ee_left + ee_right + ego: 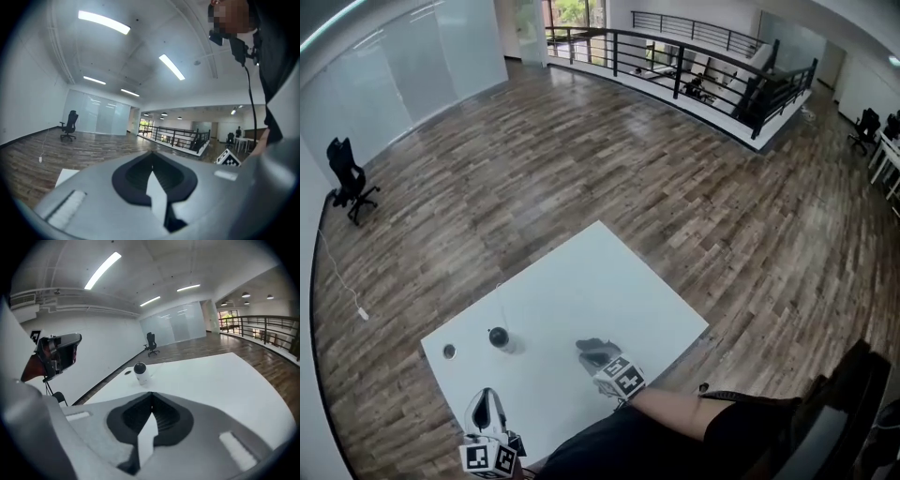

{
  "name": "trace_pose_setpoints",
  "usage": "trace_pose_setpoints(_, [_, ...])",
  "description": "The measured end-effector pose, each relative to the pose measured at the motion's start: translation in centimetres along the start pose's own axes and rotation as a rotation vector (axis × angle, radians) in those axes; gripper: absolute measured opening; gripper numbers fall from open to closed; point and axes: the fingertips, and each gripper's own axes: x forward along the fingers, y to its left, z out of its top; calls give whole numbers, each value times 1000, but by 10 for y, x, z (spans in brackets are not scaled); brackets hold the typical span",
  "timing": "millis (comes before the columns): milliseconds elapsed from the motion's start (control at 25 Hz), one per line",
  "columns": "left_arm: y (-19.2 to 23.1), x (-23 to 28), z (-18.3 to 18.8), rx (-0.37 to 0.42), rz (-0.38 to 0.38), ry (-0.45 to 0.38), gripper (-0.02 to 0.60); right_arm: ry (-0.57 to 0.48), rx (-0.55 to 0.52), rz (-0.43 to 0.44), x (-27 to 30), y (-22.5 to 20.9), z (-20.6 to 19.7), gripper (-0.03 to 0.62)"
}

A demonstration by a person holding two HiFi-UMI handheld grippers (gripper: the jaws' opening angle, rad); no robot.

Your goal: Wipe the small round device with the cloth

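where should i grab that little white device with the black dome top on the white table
The small white device with the black dome top stands upright on the white table. Probably best to take its straight white lower body from the near side, jaws level, since the rounded dome would likely slip.

On table [600, 281], toward left side: small round device [498, 337], small disc [449, 352] just left of it. Right of device, above table: right gripper [589, 349]. At near left corner: left gripper [487, 398]. Far left on floor, well apart: office chair [347, 178]. Behind table, across floor: railing [675, 66].
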Motion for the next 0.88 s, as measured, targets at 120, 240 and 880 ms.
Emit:
trace_pose_setpoints(120, [4,-3,-1,11,-21,6,3,-19,36,-47,-4,-6,2,2])
trace_pose_setpoints(240, [10,-5,-4,7,-20,18,3,-17,63,-69,-9,-11,-3,2])
trace_pose_setpoints(880, [15,-31,-7,-2,-18,-4,3,-32,164,-88,-1,-10,-7,2])
